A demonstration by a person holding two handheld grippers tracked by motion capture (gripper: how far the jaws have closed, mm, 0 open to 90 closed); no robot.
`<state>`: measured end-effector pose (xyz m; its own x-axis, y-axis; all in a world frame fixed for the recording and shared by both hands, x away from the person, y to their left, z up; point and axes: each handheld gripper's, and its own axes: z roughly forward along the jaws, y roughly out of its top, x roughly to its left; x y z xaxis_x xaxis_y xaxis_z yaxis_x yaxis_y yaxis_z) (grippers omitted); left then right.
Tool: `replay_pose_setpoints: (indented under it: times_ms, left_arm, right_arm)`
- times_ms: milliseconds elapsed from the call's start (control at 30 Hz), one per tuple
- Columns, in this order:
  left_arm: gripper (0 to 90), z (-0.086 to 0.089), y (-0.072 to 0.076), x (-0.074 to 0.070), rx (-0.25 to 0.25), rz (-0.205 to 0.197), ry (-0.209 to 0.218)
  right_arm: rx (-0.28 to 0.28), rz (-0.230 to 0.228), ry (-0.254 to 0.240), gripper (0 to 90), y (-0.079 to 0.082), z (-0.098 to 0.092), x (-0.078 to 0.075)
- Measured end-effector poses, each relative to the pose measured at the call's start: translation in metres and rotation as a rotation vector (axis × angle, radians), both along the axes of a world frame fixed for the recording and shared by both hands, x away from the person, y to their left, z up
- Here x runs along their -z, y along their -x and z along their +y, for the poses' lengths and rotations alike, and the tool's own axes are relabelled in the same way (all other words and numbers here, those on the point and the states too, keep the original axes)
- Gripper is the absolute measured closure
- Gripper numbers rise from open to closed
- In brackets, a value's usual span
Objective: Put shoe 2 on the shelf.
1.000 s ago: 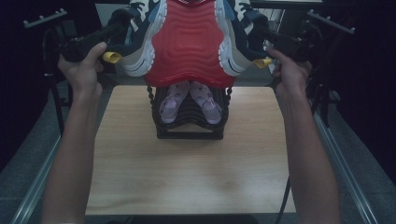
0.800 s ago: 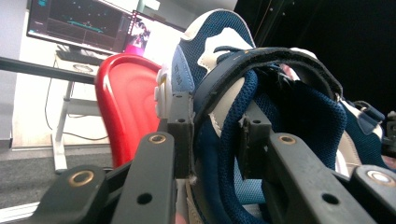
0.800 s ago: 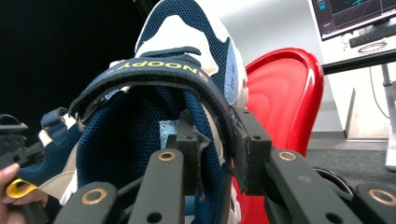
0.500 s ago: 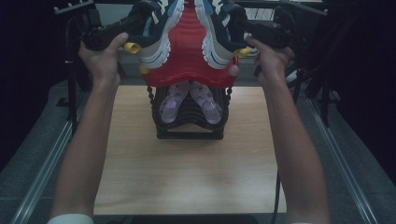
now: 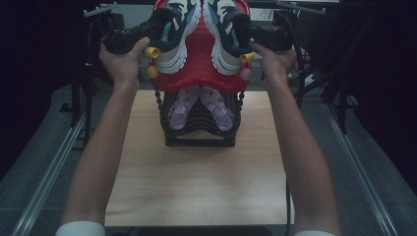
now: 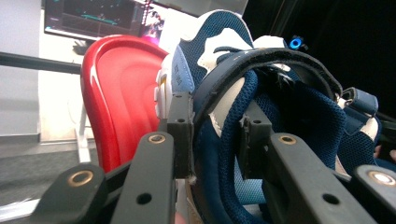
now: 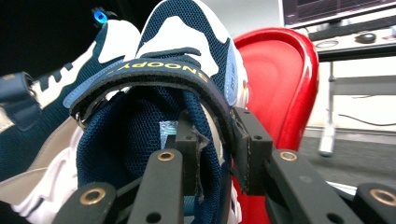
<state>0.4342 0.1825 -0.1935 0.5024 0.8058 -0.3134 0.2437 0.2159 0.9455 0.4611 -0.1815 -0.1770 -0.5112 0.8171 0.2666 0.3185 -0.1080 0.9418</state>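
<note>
The wooden bench (image 5: pixel 196 182) carries a black stacked shoe rack (image 5: pixel 199 129) at its far end, toward 12 o'clock in the high view, with a pair of lilac child's shoes (image 5: pixel 199 105) resting on the rack's open tier. Above that tier sits a red moulded shoe tray (image 5: pixel 199 51), seen in both gripper views as a red curved shell behind the footwear. On the tray lie two navy-and-white sneakers, toes pointing toward 12 o'clock. The left sneaker (image 5: pixel 177 34) is at 11 o'clock of the rack; the right sneaker (image 5: pixel 227 37) is at 1 o'clock. The left gripper (image 6: pixel 212 140) has its fingers (image 6: pixel 180 133) clenched on the left sneaker's collar, one pad outside and one inside the opening. The right gripper (image 7: pixel 217 142) grasps the right sneaker likewise, fingers (image 7: pixel 250 147) pinching the collar wall below the lettered strap. Both hands hold the grippers level at the tray's flanks.
</note>
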Motion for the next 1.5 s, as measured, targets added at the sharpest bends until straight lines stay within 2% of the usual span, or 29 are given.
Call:
replay_pose_setpoints:
  times_ms: [233, 367, 467, 667, 733, 867, 967, 1267, 1367, 1500]
  left_arm:
    - [70.5, -0.011, -0.005, 0.008, -0.037, 0.02, -0.056]
    - [65.6, -0.016, -0.009, 0.013, -0.031, 0.033, -0.061]
    - [58.9, -0.019, -0.009, 0.014, -0.022, 0.016, -0.055]
    - [51.8, -0.015, -0.008, 0.012, 0.008, 0.015, -0.037]
    - [50.1, -0.013, -0.006, 0.011, 0.017, 0.015, -0.035]
    - [48.9, -0.008, -0.003, 0.011, 0.039, 0.023, -0.007]
    - [48.6, -0.004, 0.001, 0.013, 0.043, 0.025, -0.006]
    - [46.9, 0.006, 0.006, 0.017, 0.093, 0.036, 0.034]
    - [45.6, 0.01, 0.011, 0.018, 0.09, 0.03, 0.034]
    - [44.5, 0.016, 0.018, 0.019, 0.09, 0.022, 0.034]
  right_arm:
    - [0.035, -0.004, 0.051, 69.6, -0.001, 0.012, 0.0]
    - [0.017, 0.009, 0.06, 62.8, -0.003, 0.022, 0.001]
    - [0.005, 0.011, 0.076, 58.5, -0.004, 0.028, 0.003]
    - [-0.033, 0.011, 0.037, 51.0, -0.005, 0.023, 0.003]
    - [-0.037, 0.009, 0.044, 46.2, -0.004, 0.022, 0.003]
    - [-0.061, 0.018, 0.023, 40.8, -0.002, 0.015, 0.005]
    - [-0.075, 0.005, 0.007, 39.1, 0.002, 0.01, 0.005]
    - [-0.138, -0.046, -0.038, 37.9, 0.015, -0.002, 0.008]
    - [-0.157, -0.058, -0.039, 37.6, 0.019, -0.005, 0.01]
    - [-0.183, -0.081, -0.064, 37.3, 0.026, -0.012, 0.014]
